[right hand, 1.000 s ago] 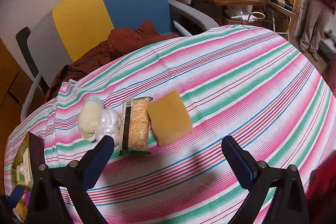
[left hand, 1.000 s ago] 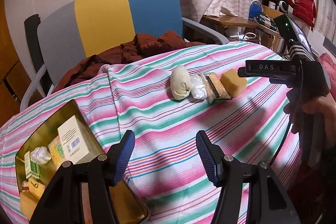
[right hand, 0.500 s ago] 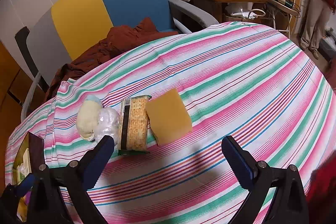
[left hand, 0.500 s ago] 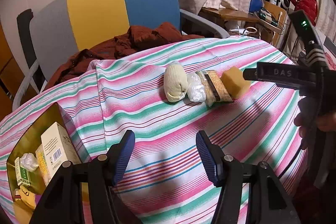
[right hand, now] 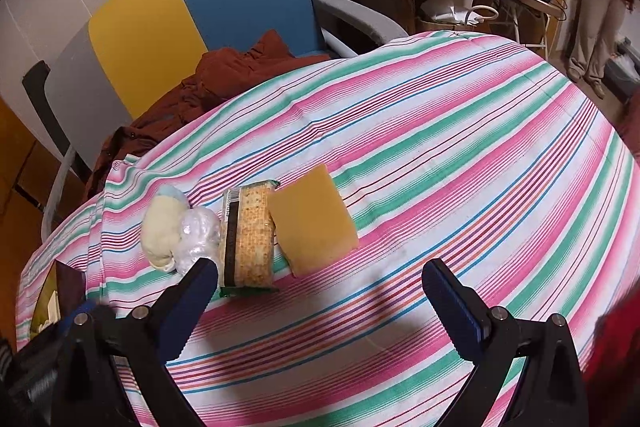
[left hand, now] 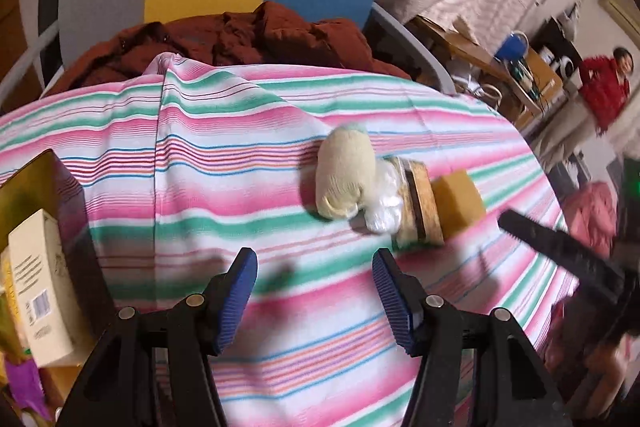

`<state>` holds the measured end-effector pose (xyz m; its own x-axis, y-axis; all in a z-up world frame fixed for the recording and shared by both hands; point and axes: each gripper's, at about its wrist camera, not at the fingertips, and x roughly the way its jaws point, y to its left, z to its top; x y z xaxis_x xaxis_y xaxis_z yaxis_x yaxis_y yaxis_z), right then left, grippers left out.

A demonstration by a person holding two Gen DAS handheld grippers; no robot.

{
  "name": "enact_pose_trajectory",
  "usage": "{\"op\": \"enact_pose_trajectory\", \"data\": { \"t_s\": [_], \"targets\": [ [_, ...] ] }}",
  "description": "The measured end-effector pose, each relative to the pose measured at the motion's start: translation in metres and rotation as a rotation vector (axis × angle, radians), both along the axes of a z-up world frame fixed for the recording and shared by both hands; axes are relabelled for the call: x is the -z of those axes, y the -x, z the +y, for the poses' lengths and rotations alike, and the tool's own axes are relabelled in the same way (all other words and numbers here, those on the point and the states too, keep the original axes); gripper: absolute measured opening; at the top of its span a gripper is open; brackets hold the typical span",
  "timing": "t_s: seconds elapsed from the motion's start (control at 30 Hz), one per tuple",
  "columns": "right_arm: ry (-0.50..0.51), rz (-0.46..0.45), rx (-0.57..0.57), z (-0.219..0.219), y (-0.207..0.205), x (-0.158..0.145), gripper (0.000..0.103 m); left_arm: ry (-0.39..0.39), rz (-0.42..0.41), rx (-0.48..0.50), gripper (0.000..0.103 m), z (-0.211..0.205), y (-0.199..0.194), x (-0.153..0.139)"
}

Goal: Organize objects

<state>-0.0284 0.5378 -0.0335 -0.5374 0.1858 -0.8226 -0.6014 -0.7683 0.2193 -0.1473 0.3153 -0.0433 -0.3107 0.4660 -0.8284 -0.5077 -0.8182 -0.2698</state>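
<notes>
Four items in a touching row mid-counter — sock (left hand: 345, 179), plastic wrap ball (left hand: 384, 205), cracker pack (right hand: 249, 231), sponge (right hand: 314, 221) — on the striped cloth (right hand: 460, 187), gold tin (left hand: 30, 183) at the left edge, left tool (left hand: 314, 297) and right tool (right hand: 320, 301) both wide open, holding nothing.

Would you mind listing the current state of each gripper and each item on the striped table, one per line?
Left gripper: open, empty, above the cloth.
Right gripper: open, empty.
Rolled sock: lying on the cloth, touching the plastic wrap.
Plastic wrap: crumpled, between sock and crackers.
Cracker packet: lying flat, wrapped.
Yellow sponge: lying flat beside the crackers.
Gold tin: open, holding a white box.
</notes>
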Motion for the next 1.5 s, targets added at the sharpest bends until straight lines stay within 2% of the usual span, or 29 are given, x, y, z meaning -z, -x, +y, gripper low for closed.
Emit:
{"op": "enact_pose_trajectory", "data": {
  "t_s": [0.2, 0.37, 0.57, 0.7, 0.83, 0.93, 1.03, 1.2, 1.3, 1.5],
  "targets": [
    [0.01, -0.006, -0.028, -0.004, 0.003, 0.001, 0.103, -0.048, -0.07, 0.017, 0.061, 0.018, 0.022, 0.009],
    [0.014, -0.017, -0.036, -0.005, 0.004, 0.004, 0.103, -0.07, -0.135, -0.014, 0.061, 0.034, 0.043, 0.024],
    [0.023, -0.032, -0.04, -0.005, 0.006, 0.007, 0.103, -0.101, -0.149, -0.03, 0.061, 0.055, 0.059, 0.034],
    [0.021, -0.038, -0.05, -0.005, 0.008, 0.008, 0.103, -0.071, -0.136, -0.042, 0.06, 0.07, 0.07, 0.044],
    [0.016, -0.046, -0.054, -0.006, 0.008, 0.01, 0.103, -0.084, -0.145, -0.04, 0.061, 0.074, 0.077, 0.054],
    [0.009, -0.051, -0.052, -0.006, 0.01, 0.011, 0.103, -0.069, -0.115, -0.01, 0.06, 0.076, 0.073, 0.054],
    [0.007, -0.057, -0.053, -0.005, 0.011, 0.013, 0.103, -0.05, -0.112, 0.018, 0.049, 0.075, 0.069, 0.052],
    [0.007, -0.055, -0.04, -0.001, 0.01, 0.013, 0.103, -0.006, -0.062, 0.003, 0.048, 0.059, 0.049, 0.048],
    [0.006, -0.05, -0.043, -0.001, 0.01, 0.012, 0.103, -0.025, -0.082, -0.018, 0.048, 0.042, 0.033, 0.048],
    [0.0, -0.025, -0.099, -0.011, 0.014, 0.009, 0.102, 0.005, -0.003, -0.029, 0.048, 0.012, -0.024, 0.045]
  ]
}}
